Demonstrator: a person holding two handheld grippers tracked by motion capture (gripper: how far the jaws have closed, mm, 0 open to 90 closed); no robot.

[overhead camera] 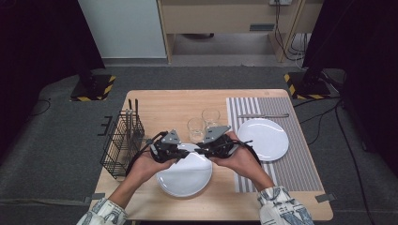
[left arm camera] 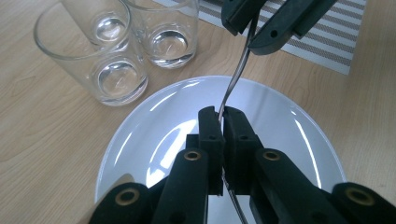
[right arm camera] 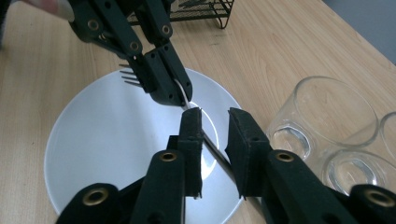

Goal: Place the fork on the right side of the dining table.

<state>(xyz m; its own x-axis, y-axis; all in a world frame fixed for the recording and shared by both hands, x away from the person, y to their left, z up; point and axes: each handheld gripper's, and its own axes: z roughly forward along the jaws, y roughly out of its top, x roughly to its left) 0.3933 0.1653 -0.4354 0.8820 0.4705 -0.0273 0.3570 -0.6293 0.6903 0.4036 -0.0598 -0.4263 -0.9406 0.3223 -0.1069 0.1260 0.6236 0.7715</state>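
Fork (left arm camera: pixel 232 84) clenched near tines by left gripper (left arm camera: pixel 220 122) above plate (left arm camera: pixel 154 121); right gripper (right arm camera: pixel 215 122) jaws released around handle. Thin, rigid, slippery; best gripped mid-handle.

2 empty glasses (overhead camera: pixel 204 124), black wire basket (overhead camera: pixel 123 140) at table's (overhead camera: pixel 159 103) left edge, knife (overhead camera: pixel 263 116) beyond white plate (overhead camera: pixel 264 138) on striped placemat (overhead camera: pixel 300 159)

Over the near plate (overhead camera: pixel 184 176): both grippers meet here, left gripper (left arm camera: pixel 219 122) and right gripper (right arm camera: pixel 212 125) tip to tip, little room between.
Just beyond: two glasses (overhead camera: pixel 196 129) stand close together, blocking a forward pass.
Left edge: wire cutlery rack (overhead camera: pixel 123 143) walls that side.
Right: striped placemat (overhead camera: pixel 300 154) carries a second plate (overhead camera: pixel 264 138) and a knife (overhead camera: pixel 263 116); its near strip lies bare.
Far left tabletop (overhead camera: pixel 159 101): open wood.
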